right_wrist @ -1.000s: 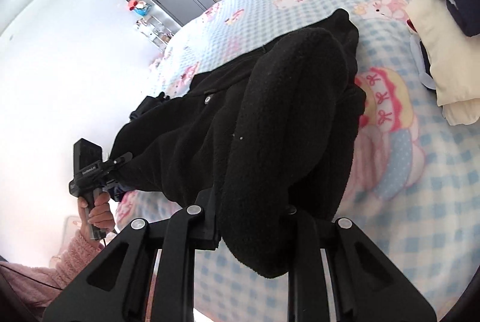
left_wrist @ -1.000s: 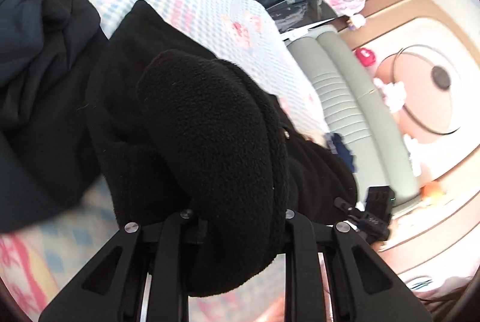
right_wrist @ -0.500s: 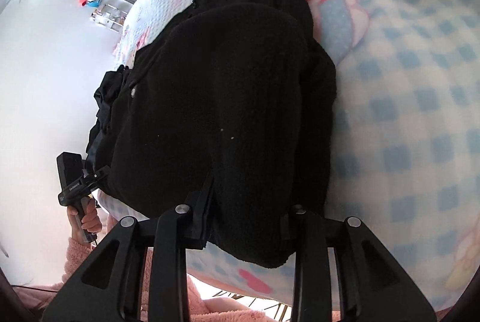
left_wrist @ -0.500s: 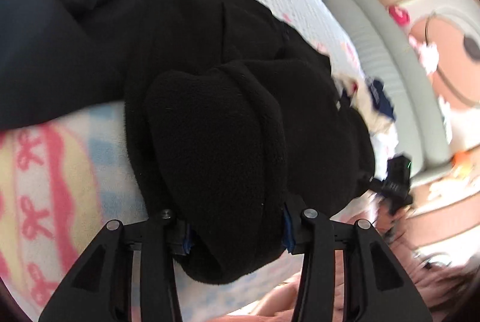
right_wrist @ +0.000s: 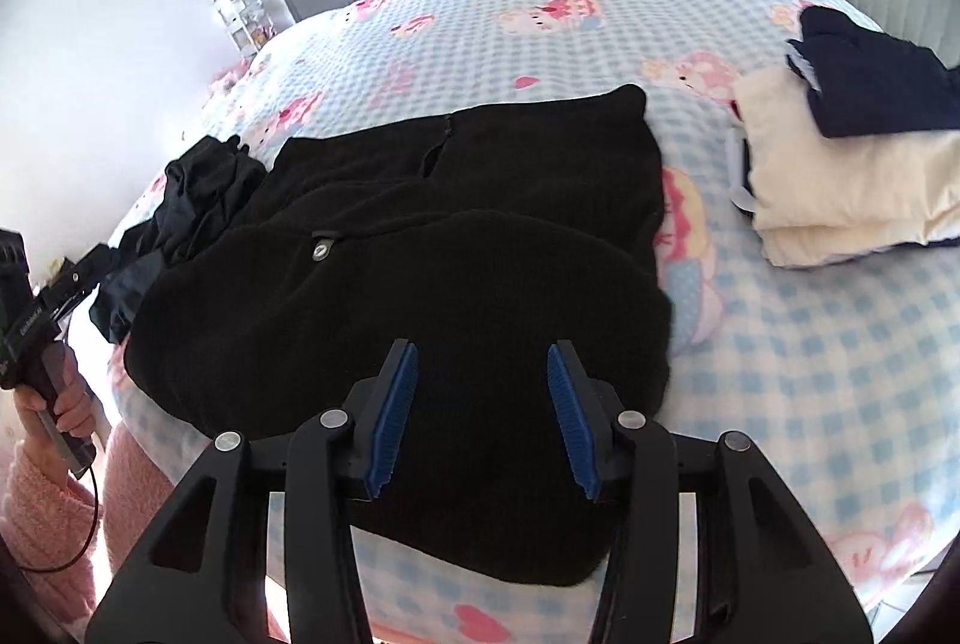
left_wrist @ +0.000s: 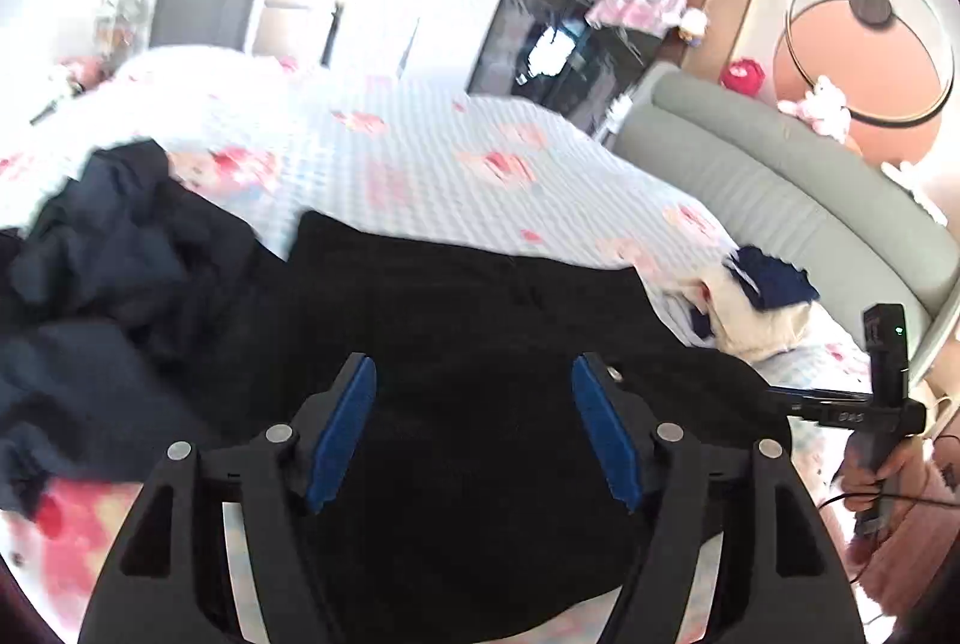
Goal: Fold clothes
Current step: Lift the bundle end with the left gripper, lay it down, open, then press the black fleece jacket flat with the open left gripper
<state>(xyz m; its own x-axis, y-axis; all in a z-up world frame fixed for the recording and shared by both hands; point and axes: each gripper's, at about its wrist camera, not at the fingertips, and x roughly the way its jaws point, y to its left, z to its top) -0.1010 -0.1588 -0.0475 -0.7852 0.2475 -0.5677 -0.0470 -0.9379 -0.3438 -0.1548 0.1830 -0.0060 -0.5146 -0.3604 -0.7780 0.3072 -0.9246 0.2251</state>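
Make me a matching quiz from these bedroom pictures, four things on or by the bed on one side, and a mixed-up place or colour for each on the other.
Things:
1. black fleece jacket
2. navy folded garment
3. cream folded garment
4. headboard

Descriptions:
A. grey-green, padded, at the bed's end
B. lying on top of the cream stack
C. spread on the checked bedspread, in front of both open grippers
D. right of the jacket, under a darker piece

Pairs: 1-C, 2-B, 3-D, 4-A
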